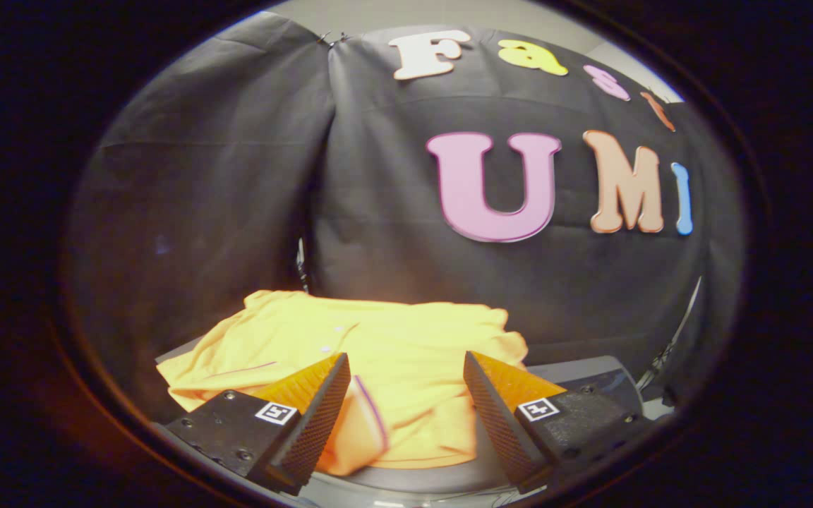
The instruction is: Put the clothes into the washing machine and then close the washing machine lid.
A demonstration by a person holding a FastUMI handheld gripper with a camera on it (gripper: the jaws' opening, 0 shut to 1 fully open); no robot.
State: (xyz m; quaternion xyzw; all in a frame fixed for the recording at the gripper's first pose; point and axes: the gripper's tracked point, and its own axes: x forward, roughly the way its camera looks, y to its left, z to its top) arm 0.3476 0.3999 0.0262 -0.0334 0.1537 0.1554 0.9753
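Note:
A yellow-orange garment (378,346) with thin purple trim lies crumpled on top of the washing machine (590,374), whose grey top shows at the right and under the cloth. My gripper (406,384) is open. Its two fingers stand wide apart just above the near part of the garment, and cloth shows in the gap between them. Neither finger presses on the fabric. A folded edge of the garment hangs down by the left finger (322,416). The machine's opening and lid are hidden by the cloth.
The booth's black cloth wall (237,197) hangs close behind the machine. A curved grey rim (420,487) of the machine runs below the fingers. A thin metal stand (682,324) shows at the right by the wall.

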